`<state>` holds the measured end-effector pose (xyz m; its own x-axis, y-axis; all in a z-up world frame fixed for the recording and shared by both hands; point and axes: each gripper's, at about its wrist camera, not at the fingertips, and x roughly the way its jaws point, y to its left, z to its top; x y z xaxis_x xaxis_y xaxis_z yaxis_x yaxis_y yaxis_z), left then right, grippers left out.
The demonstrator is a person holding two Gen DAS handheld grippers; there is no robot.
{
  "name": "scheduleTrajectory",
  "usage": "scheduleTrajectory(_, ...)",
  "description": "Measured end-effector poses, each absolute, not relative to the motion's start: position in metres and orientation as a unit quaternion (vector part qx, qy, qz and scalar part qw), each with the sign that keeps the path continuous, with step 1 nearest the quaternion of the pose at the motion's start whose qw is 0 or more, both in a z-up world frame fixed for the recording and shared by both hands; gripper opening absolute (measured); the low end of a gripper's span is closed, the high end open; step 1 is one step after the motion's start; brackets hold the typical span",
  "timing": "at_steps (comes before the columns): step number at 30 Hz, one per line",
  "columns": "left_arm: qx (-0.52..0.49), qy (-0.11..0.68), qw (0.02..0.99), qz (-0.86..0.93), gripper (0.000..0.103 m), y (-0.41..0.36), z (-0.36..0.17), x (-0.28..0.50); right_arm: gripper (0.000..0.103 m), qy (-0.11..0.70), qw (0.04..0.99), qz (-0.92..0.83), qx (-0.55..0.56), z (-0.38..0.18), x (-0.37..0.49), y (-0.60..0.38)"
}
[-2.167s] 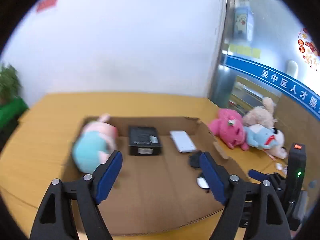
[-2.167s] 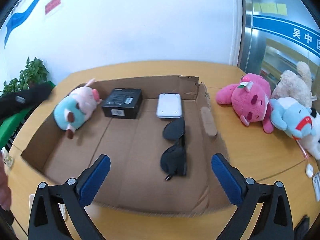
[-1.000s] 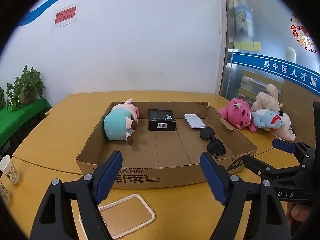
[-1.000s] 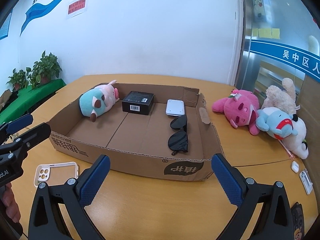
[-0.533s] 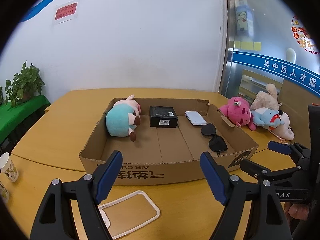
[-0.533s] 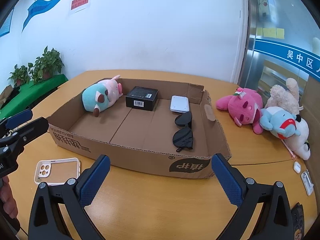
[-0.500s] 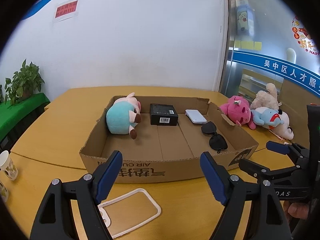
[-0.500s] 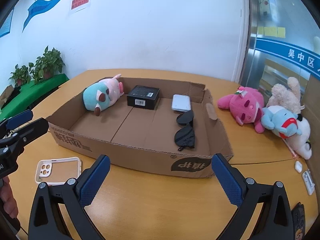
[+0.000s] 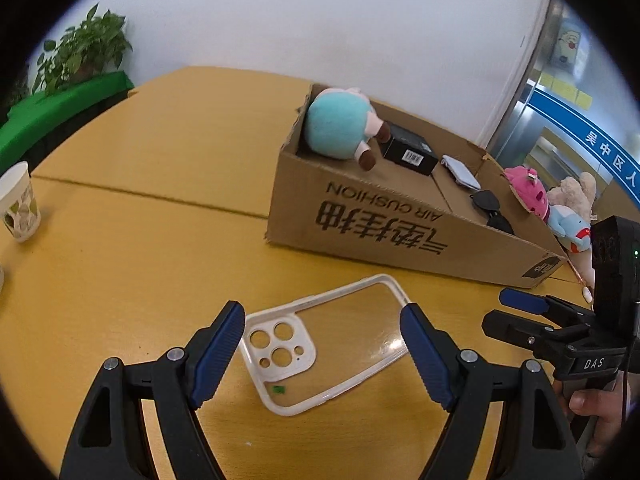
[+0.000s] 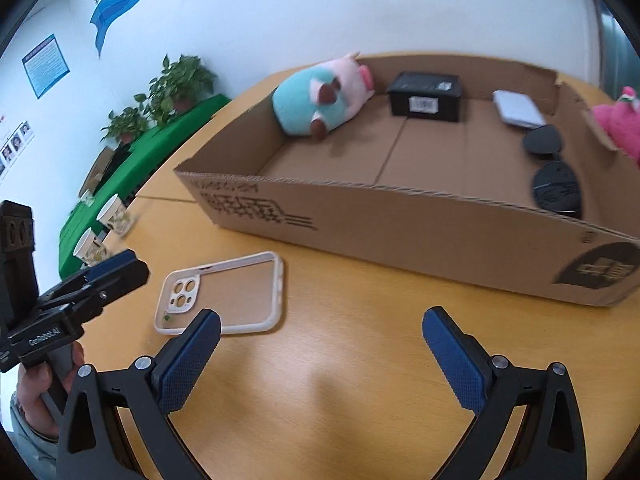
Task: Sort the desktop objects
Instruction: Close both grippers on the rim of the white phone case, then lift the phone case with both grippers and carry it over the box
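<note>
A clear phone case with a white rim point(image 9: 280, 344) point(image 10: 180, 292) lies flat on the yellow table in front of the cardboard box point(image 9: 380, 220) point(image 10: 400, 220). My left gripper point(image 9: 322, 324) is open and hovers over the case, one finger on each side of it, pads not touching it. To its right, my right gripper point(image 10: 320, 320) is open over bare table with nothing between its fingers. Inside the box lie a teal and pink plush pig point(image 9: 336, 128) point(image 10: 316, 100), a black box point(image 9: 408, 154) point(image 10: 426, 96), a white device point(image 9: 460, 170) point(image 10: 518, 114) and sunglasses point(image 9: 490, 208) point(image 10: 552, 176).
A paper cup point(image 9: 18, 204) stands at the table's left edge, and two cups point(image 10: 114, 210) show there in the right wrist view. Plush toys point(image 9: 526, 194) point(image 10: 618, 124) lie right of the box. Potted plants point(image 9: 84, 52) on a green cloth stand beyond the table.
Both grippers have dropped toward the table and swung left, away from the box. The phone case now sits between the left fingers. Both grippers stay open.
</note>
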<state>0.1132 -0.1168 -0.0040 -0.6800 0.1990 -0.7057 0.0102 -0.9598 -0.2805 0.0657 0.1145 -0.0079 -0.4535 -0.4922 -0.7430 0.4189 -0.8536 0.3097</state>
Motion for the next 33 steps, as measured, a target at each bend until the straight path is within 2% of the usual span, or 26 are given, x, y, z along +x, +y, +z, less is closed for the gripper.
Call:
scheduleTrajectory(4, -0.419, -0.155, 0.056, 0.893, 0.078, -0.128, -0.019, 0.114, 0.099, -0.019, 0.298, -0.838, 0.458, -0.014, 0.063, 0.086)
scheduleTrajectory(7, -0.430, -0.170, 0.065, 0.884, 0.069, -0.133, -0.028, 0.113, 0.090, 0.013, 0.314, -0.833, 0.455, -0.018, 0.062, 0.063)
scheduleTrajectory(9, -0.439, -0.175, 0.067, 0.879, 0.056, -0.136, -0.034, 0.113, 0.074, 0.029, 0.320, -0.829, 0.457, -0.022, 0.061, 0.053)
scheduleTrajectory(12, -0.450, -0.180, 0.064, 0.872, 0.048, -0.138, -0.041, 0.115, 0.054, 0.045, 0.319, -0.821, 0.471, -0.031, 0.054, 0.041)
scheduleTrajectory(14, -0.446, -0.177, 0.061, 0.875, 0.046, -0.139, -0.041, 0.118, 0.047, 0.053, 0.319, -0.820, 0.473, -0.034, 0.053, 0.038)
scheduleTrajectory(20, -0.441, -0.158, 0.052, 0.882, 0.040, -0.136, -0.041, 0.121, 0.013, 0.078, 0.292, -0.832, 0.466, -0.040, 0.048, 0.038)
scheduleTrajectory(24, -0.437, -0.155, 0.040, 0.885, 0.019, -0.137, -0.043, 0.119, 0.009, 0.066, 0.289, -0.834, 0.464, -0.040, 0.048, 0.048)
scheduleTrajectory(26, -0.437, -0.152, 0.036, 0.886, 0.014, -0.138, -0.044, 0.118, 0.009, 0.064, 0.285, -0.837, 0.462, -0.040, 0.050, 0.052)
scheduleTrajectory(33, -0.437, -0.138, 0.015, 0.889, 0.009, -0.134, -0.044, 0.119, 0.008, 0.041, 0.286, -0.840, 0.458, -0.039, 0.059, 0.062)
